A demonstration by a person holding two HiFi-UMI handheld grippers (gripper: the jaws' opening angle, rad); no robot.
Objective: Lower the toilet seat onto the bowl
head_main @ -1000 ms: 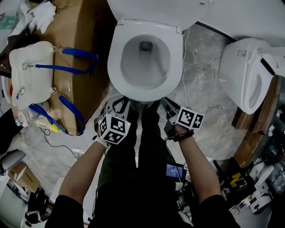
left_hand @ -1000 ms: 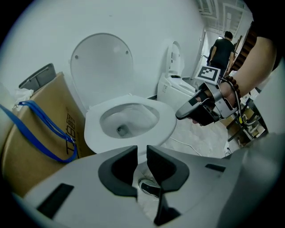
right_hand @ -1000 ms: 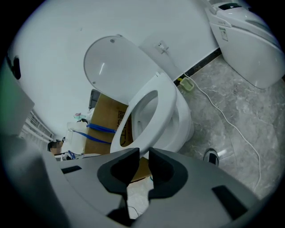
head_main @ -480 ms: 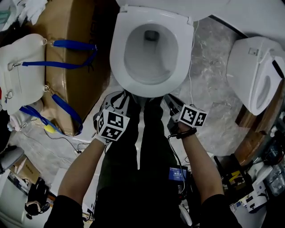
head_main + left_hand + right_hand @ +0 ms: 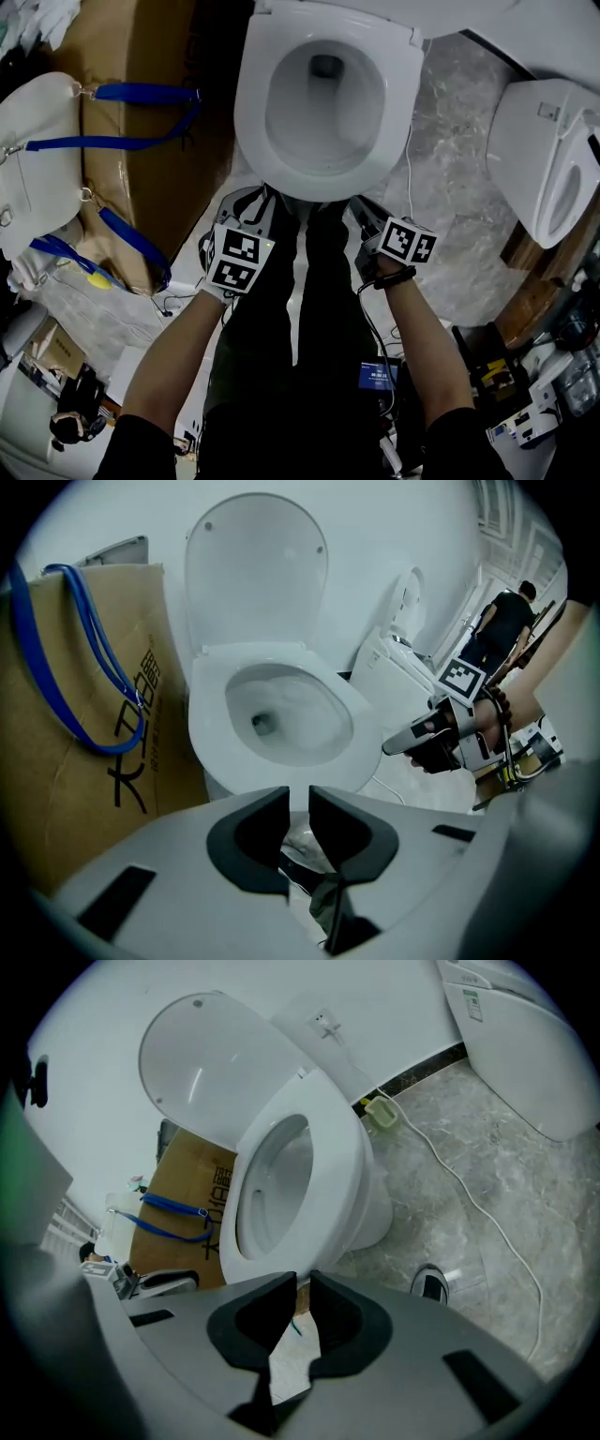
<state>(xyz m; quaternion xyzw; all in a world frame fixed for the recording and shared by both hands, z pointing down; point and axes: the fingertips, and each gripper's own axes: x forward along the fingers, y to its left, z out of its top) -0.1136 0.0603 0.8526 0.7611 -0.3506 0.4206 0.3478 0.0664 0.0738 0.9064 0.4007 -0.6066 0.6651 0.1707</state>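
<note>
The white oval toilet seat [image 5: 323, 187] lies flat on the rim of the white ceramic bowl [image 5: 281, 719], while the white plastic lid [image 5: 255, 569] stands upright against the wall behind it. Both tools hang low in front of the bowl, apart from it. The left hand-held gripper [image 5: 298, 797] has its dark jaws a narrow gap apart with nothing between them. The right hand-held gripper [image 5: 304, 1283] has just been closing; only a thin slit remains and it holds nothing. A brown cardboard box [image 5: 141, 141] with blue straps [image 5: 141, 92] stands left of the bowl. A second white toilet [image 5: 544, 159] sits to the right on the grey marbled floor [image 5: 450, 187].
</note>
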